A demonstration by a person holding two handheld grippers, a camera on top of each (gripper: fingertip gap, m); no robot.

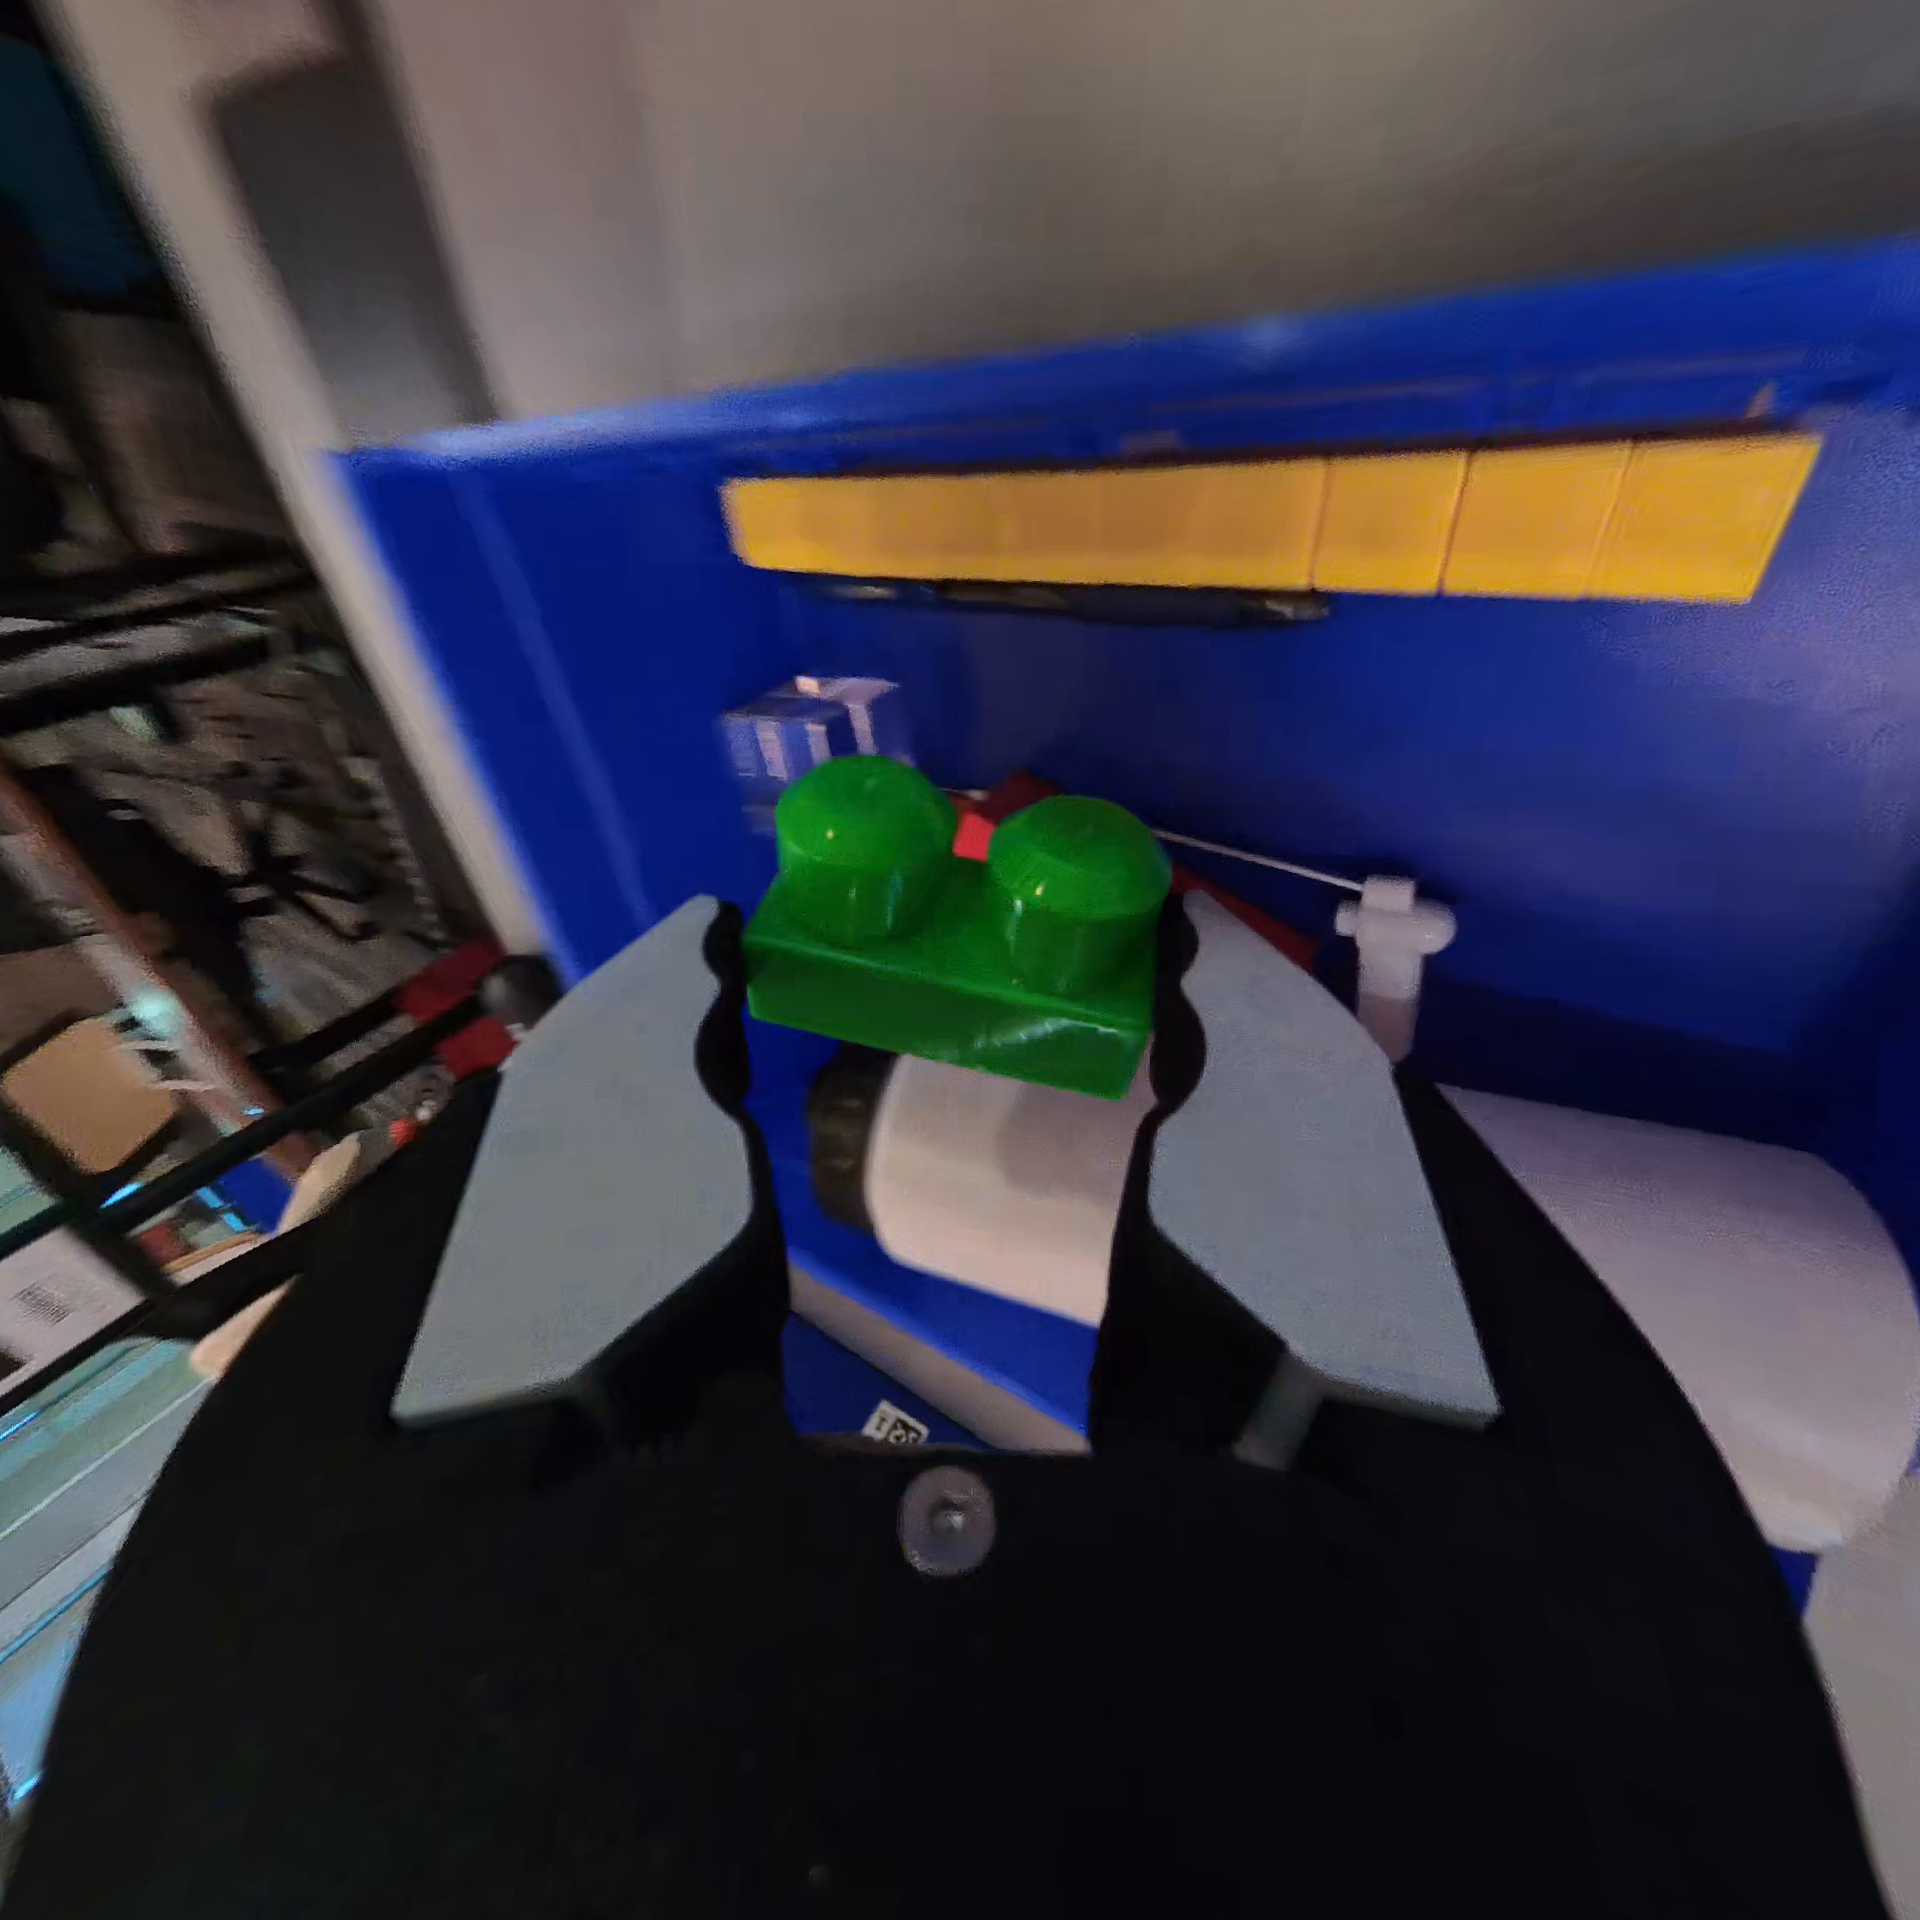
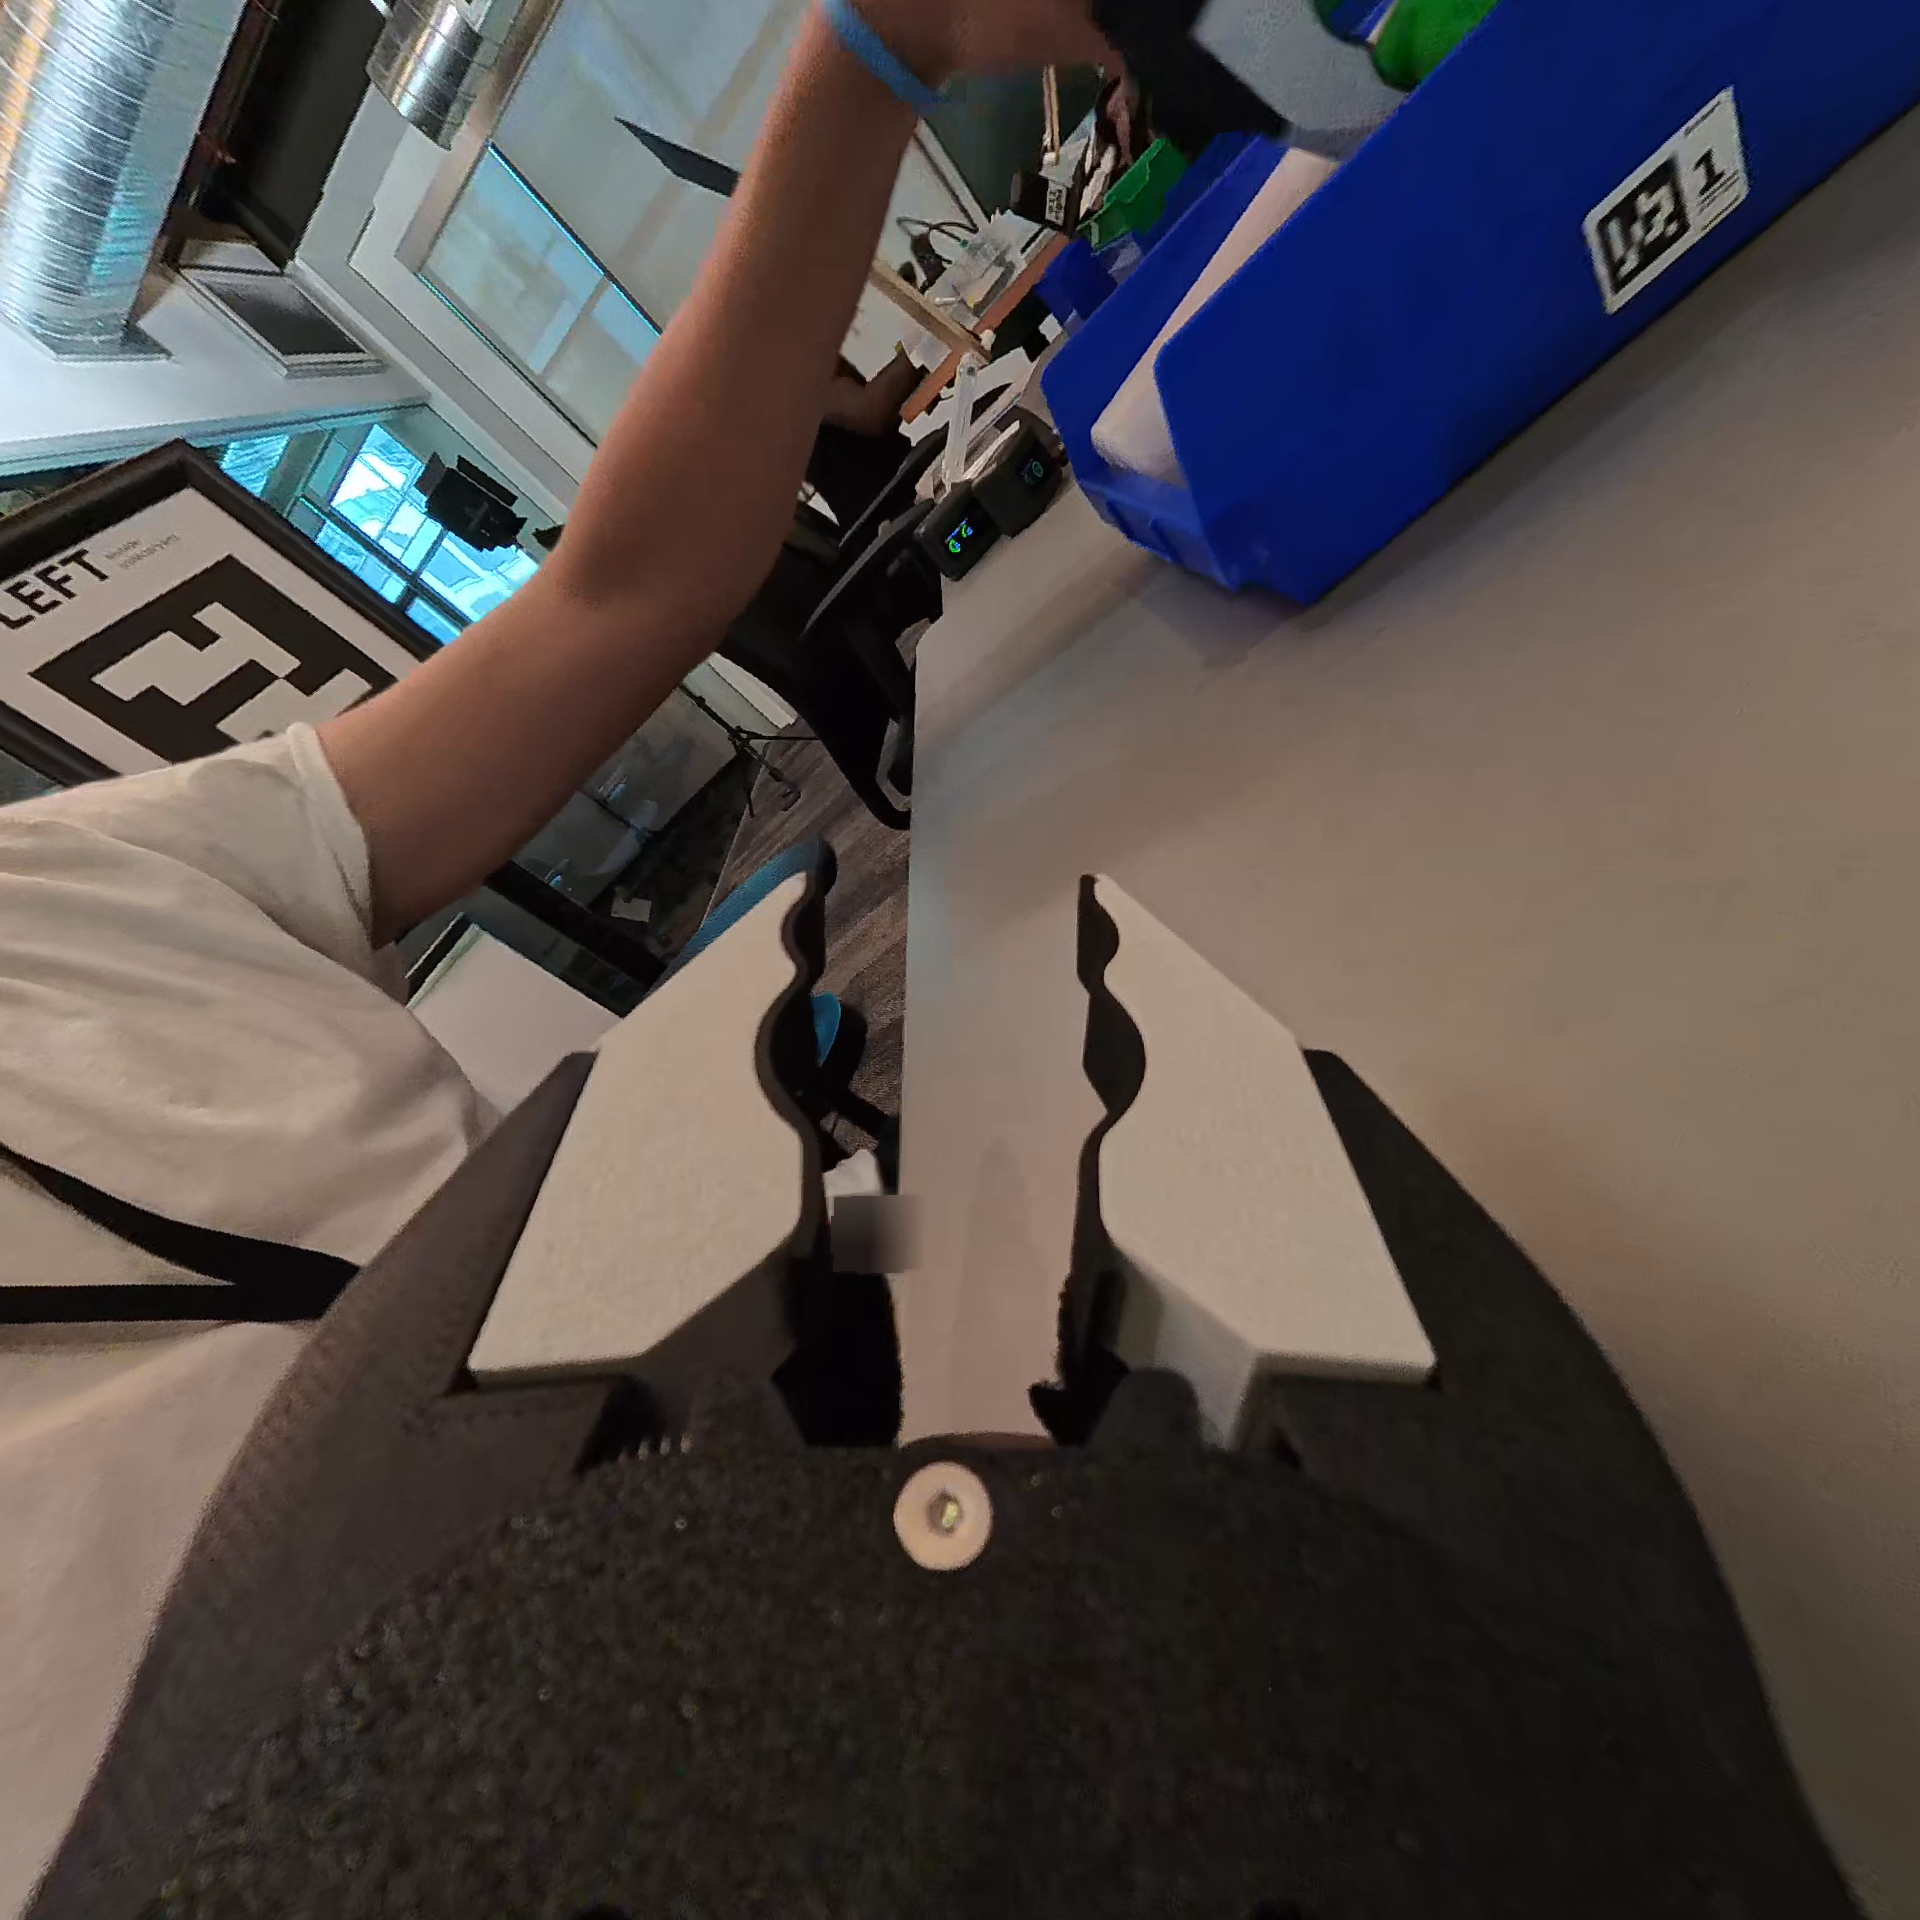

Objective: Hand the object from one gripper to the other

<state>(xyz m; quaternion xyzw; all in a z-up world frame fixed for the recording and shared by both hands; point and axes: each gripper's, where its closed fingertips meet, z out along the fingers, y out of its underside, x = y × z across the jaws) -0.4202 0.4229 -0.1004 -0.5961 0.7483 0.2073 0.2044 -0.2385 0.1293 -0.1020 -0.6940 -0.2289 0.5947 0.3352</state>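
Left tool [image 1: 945, 966] grips green brick [image 1: 951, 966] above blue bin [image 1: 1558, 831].

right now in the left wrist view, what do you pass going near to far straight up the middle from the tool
left tool → green block gripped between its fingers → white roll lying in the bin under the block → blue bin back wall → yellow strip high on that wall → pale wall beyond the bin

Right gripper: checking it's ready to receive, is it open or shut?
Open. The right gripper shows a clear gap between its fingertips, with only grey table behind and nothing held.
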